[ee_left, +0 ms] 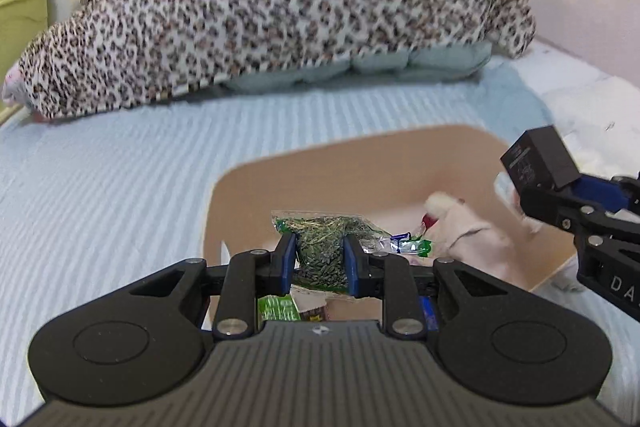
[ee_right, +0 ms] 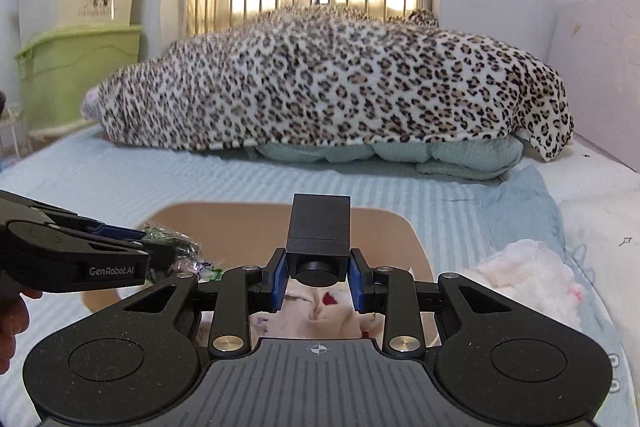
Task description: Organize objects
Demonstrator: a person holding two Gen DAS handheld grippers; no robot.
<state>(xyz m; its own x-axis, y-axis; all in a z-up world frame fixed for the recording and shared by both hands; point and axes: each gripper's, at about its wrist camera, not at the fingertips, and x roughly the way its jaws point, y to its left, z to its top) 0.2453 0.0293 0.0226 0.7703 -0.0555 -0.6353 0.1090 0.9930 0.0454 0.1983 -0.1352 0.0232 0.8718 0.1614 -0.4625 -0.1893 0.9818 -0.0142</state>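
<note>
A tan cardboard box (ee_left: 360, 163) lies open on the blue striped bedspread; it also shows in the right wrist view (ee_right: 240, 217). My left gripper (ee_left: 319, 259) is shut on a clear packet of dried green herbs (ee_left: 324, 247) and holds it over the box. My right gripper (ee_right: 318, 275) is shut on a black power adapter (ee_right: 318, 231) above the box; the adapter also shows in the left wrist view (ee_left: 538, 157). A white cloth with a red spot (ee_left: 464, 227) and green packets (ee_left: 278, 307) lie inside the box.
A leopard-print blanket (ee_right: 332, 79) over a pale green quilt (ee_right: 400, 151) fills the back of the bed. White fluffy fabric (ee_right: 528, 279) lies right of the box. Stacked storage bins (ee_right: 76, 27) stand at the left. A pale wall board (ee_right: 600, 75) runs along the right.
</note>
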